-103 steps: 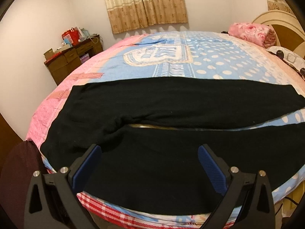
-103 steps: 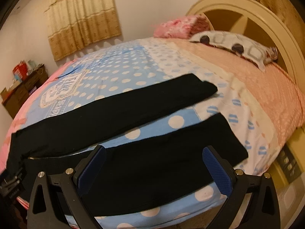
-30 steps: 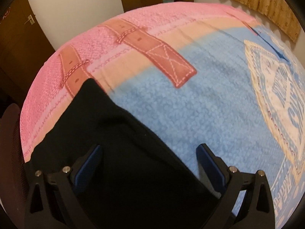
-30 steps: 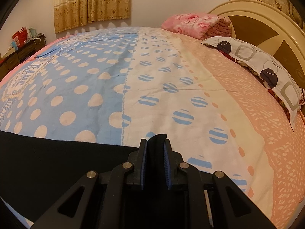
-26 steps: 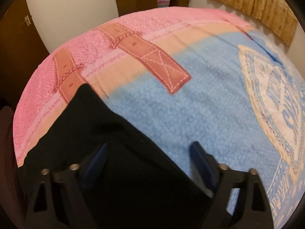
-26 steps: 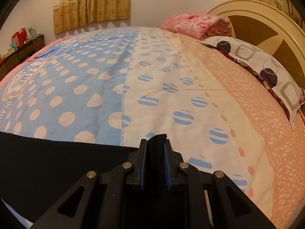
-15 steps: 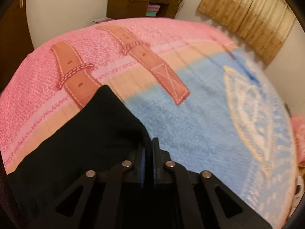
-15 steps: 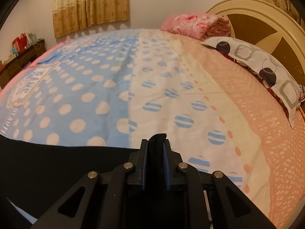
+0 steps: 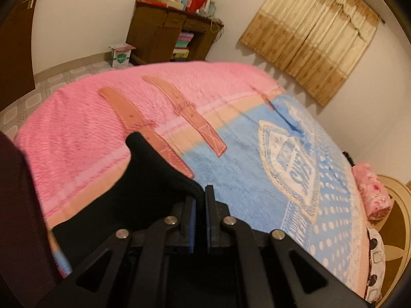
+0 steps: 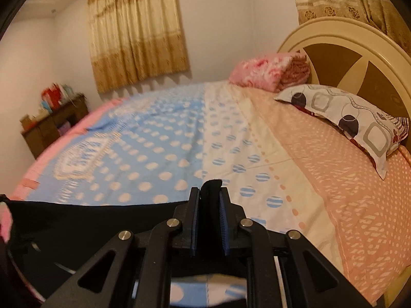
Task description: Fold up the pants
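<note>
Black pants (image 9: 143, 195) now pinched at both ends: left hand-held gripper (image 9: 199, 202), spread a second ago, clamped on one edge; right hand-held gripper (image 10: 210, 200) gripping a bunched fold. Lifted just above patterned bed (image 10: 257, 138), ready for folding over.
</note>
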A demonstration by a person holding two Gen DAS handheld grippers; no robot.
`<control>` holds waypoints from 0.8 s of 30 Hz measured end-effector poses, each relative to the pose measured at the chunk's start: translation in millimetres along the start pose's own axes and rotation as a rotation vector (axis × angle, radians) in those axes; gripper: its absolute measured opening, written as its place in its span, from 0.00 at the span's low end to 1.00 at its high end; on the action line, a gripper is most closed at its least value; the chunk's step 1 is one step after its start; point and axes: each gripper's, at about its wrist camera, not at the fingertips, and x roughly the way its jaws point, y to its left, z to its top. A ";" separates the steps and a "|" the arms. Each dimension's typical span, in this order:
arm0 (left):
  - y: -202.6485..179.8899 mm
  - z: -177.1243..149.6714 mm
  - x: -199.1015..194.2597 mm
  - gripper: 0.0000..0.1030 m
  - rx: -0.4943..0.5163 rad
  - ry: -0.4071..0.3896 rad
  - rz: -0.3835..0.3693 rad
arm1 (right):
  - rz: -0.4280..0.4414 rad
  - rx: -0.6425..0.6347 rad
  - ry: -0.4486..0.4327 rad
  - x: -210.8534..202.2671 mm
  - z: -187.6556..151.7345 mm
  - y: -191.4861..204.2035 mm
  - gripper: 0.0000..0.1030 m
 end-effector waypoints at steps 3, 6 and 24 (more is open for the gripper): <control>17.6 -10.6 -27.6 0.06 0.001 -0.021 -0.019 | 0.063 0.020 -0.044 -32.7 -9.1 -8.7 0.14; 38.5 -26.0 -44.6 0.06 -0.004 -0.031 -0.017 | 0.125 0.053 -0.063 -58.7 -26.6 -22.9 0.14; 96.9 -84.8 -36.8 0.06 -0.018 0.016 0.115 | 0.062 0.242 0.220 -46.4 -193.1 -94.8 0.14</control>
